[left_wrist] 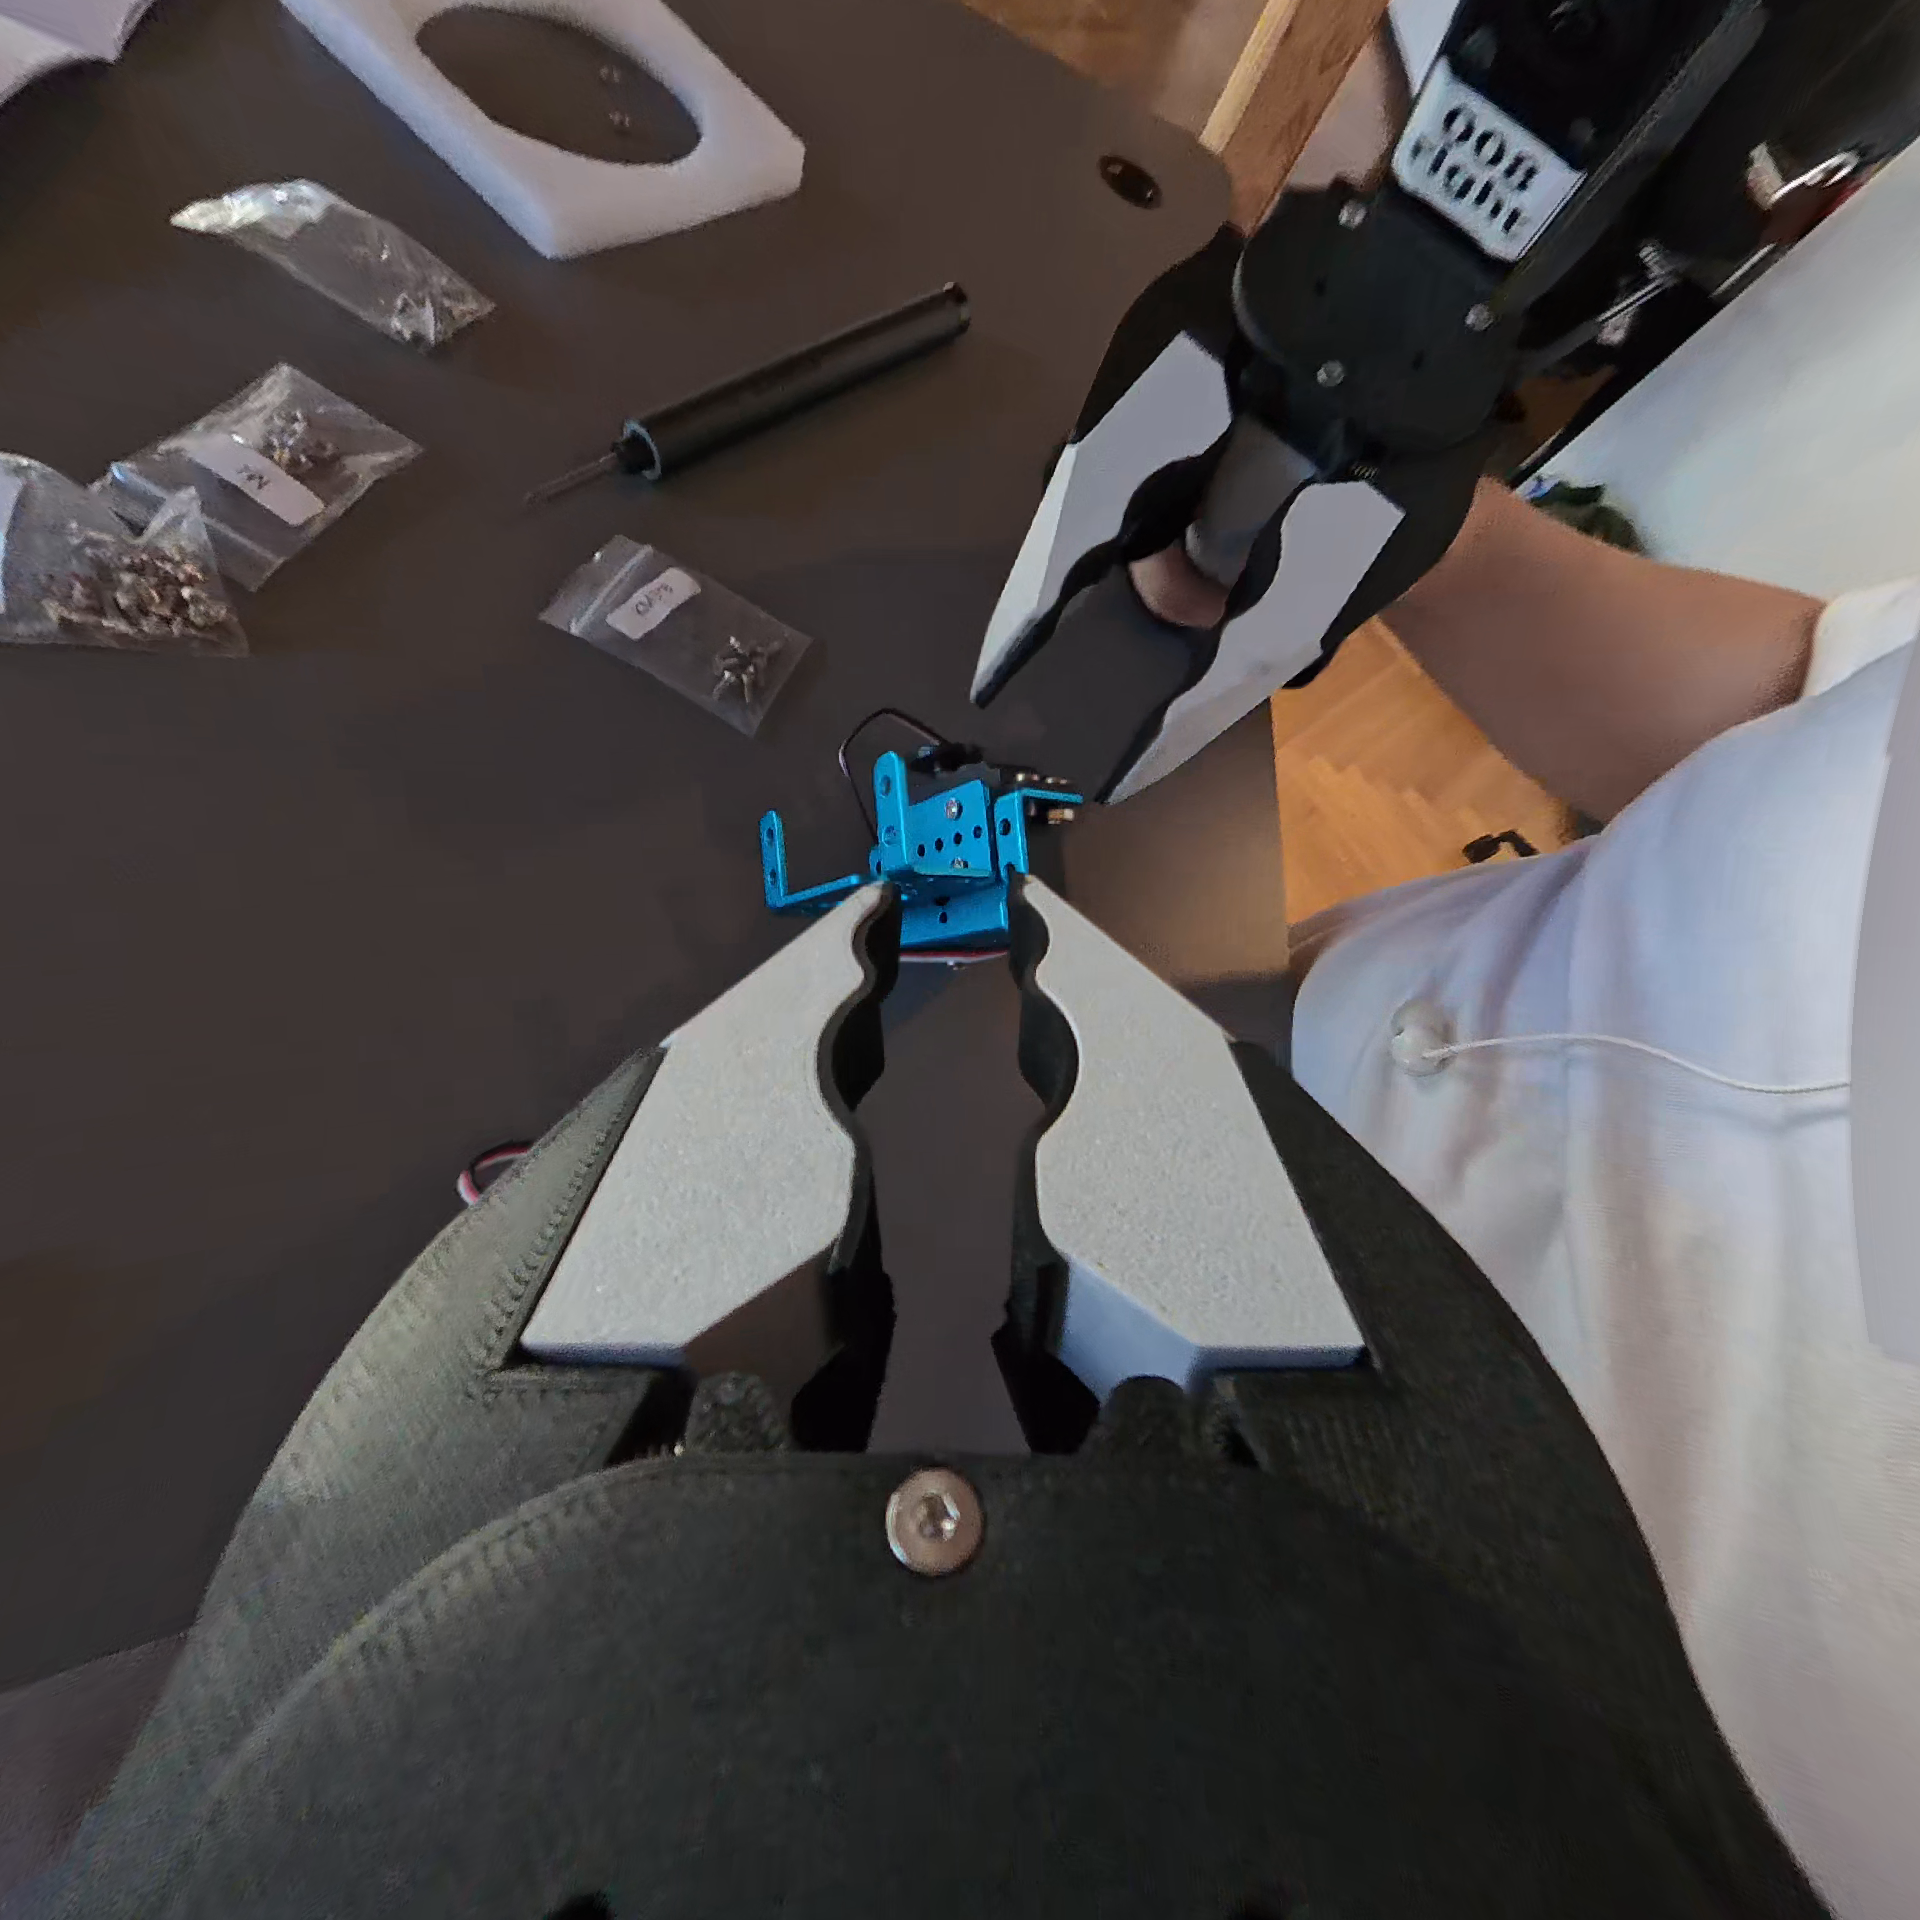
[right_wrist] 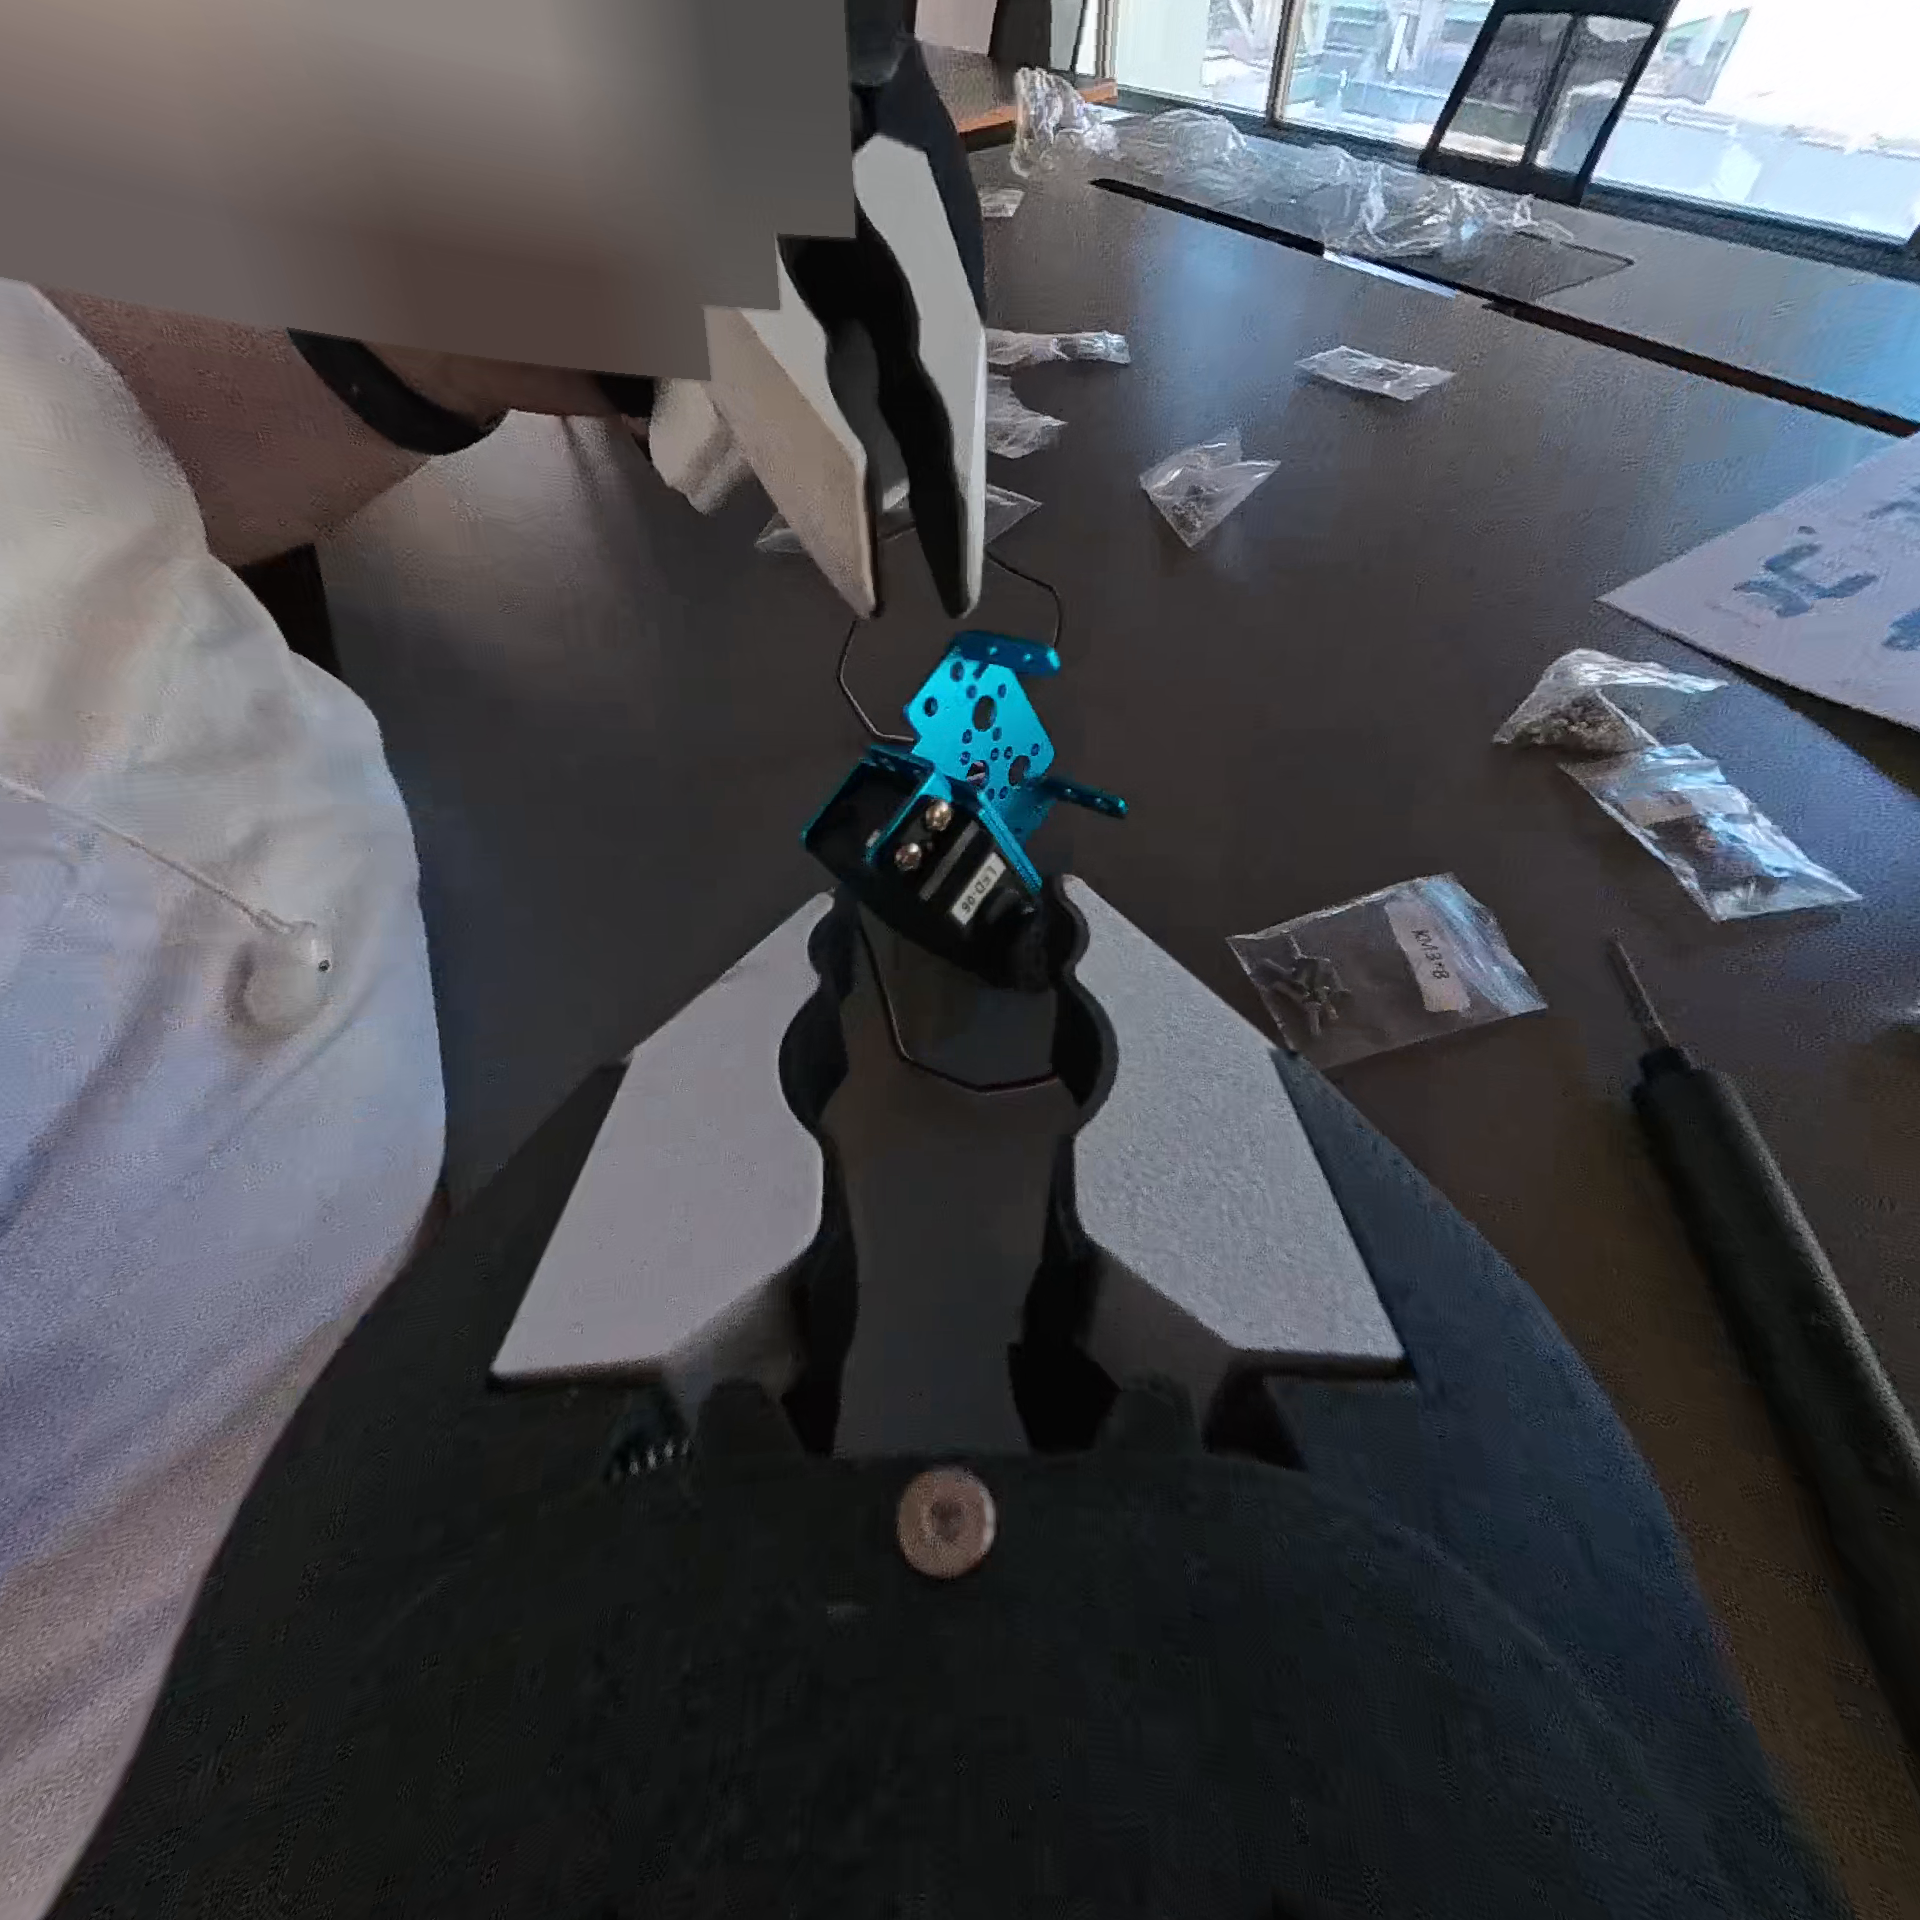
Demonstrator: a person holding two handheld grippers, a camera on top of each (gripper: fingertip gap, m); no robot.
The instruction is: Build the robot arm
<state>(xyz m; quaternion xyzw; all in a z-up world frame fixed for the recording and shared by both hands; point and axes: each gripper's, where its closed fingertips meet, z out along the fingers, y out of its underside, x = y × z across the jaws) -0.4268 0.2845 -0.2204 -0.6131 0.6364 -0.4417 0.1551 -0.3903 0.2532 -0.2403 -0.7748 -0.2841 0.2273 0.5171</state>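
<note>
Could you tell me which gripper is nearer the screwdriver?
Right. The right gripper sits just beside the screwdriver; the left gripper is farther, beyond the blue bracket.

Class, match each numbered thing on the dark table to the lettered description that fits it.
Things:
1. blue bracket assembly
2. black screwdriver
3. white foam block
4. labelled bag

Descriptions:
A. has an oval cut-out through it
B. sits between the fingertips of the left gripper
C. lies flat on the table, with a thin bit at one end
D. clear plastic with small screws inside

Pairs: 1-B, 2-C, 3-A, 4-D
</note>
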